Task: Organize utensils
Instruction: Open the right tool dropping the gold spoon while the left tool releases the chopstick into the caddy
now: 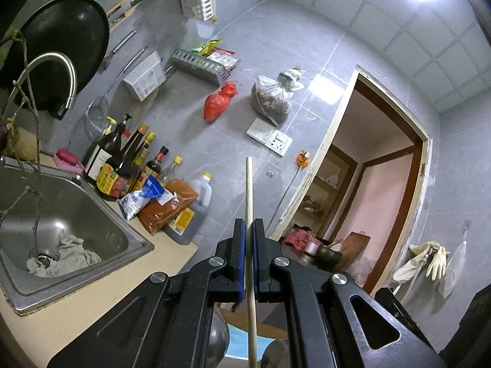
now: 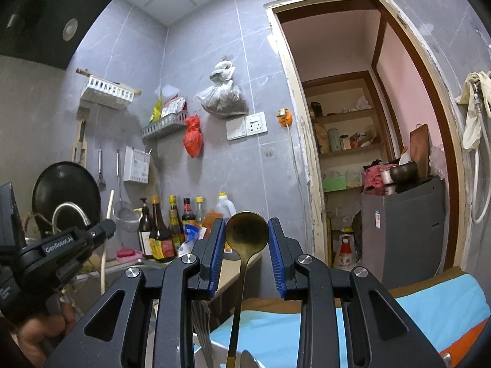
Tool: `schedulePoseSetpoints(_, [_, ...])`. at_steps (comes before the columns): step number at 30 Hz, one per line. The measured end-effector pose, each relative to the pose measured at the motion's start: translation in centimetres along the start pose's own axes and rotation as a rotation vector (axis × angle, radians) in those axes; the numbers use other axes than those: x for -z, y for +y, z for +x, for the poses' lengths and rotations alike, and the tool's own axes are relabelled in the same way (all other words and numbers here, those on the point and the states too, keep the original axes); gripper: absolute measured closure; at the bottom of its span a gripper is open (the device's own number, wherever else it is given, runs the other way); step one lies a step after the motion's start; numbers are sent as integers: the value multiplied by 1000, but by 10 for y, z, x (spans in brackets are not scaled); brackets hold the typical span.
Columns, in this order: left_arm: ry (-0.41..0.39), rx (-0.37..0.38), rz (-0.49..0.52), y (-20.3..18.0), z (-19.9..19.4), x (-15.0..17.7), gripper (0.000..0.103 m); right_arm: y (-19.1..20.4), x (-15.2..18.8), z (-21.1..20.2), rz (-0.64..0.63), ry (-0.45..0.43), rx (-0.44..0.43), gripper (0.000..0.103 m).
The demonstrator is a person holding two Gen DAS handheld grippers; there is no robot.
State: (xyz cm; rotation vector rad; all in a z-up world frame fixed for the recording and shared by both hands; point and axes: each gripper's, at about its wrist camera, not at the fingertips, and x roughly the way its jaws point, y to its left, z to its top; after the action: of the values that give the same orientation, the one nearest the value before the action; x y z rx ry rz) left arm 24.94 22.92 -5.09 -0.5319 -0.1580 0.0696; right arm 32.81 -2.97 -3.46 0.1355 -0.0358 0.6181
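Note:
In the left wrist view my left gripper is shut on a pale wooden chopstick. The stick stands upright, rising above the fingertips and running down below them. The right wrist view shows the same left gripper at the left edge with the chopstick in it, held by a hand. My right gripper is shut on a brass-coloured spoon: the bowl sits upright between the blue pads and the handle hangs down. Below it, metal utensils stand in a white holder.
A steel sink holding a rag lies to the left, with a curved faucet and sauce bottles along the counter. A black wok hangs on the tiled wall. A blue cloth lies lower right. A doorway and grey cabinet stand ahead.

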Motion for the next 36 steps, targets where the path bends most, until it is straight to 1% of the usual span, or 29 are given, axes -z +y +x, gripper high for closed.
schedulePoseSetpoints(6, [-7, -9, 35, -5, -2, 9, 101, -1, 6, -2, -14, 3, -3, 77])
schedulePoseSetpoints(8, [-7, -12, 65, -9, -3, 12, 101, 0, 7, -3, -15, 6, -4, 77])
schedulePoseSetpoints(12, [23, 0, 110, -15, -7, 15, 101, 2, 9, -2, -20, 28, -18, 77])
schedulePoseSetpoints(17, [93, 13, 134, -19, -12, 19, 101, 3, 10, -6, -16, 59, -37, 76])
schedulePoseSetpoints(24, [233, 44, 147, -27, -12, 24, 100, 2, 9, -12, -5, 100, -45, 76])
schedulePoseSetpoints(27, [284, 50, 165, -33, -13, 26, 98, 0, 6, -16, 9, 112, -44, 72])
schedulePoseSetpoints(29, [306, 52, 168, -39, -16, 25, 91, -2, 2, -19, 24, 119, -44, 70])
schedulePoseSetpoints(31, [316, 46, 172, -45, -20, 23, 70, -4, -5, -23, 35, 126, -37, 67])
schedulePoseSetpoints(33, [319, 49, 173, -52, -24, 19, 65, -6, -12, -28, 42, 129, -27, 62])
schedulePoseSetpoints(35, [330, 41, 189, -63, -27, 14, 60, -11, -21, -34, 53, 131, -17, 51])
schedulePoseSetpoints(36, [334, 37, 193, -67, -28, 12, 52, -14, -25, -37, 57, 134, -7, 50])
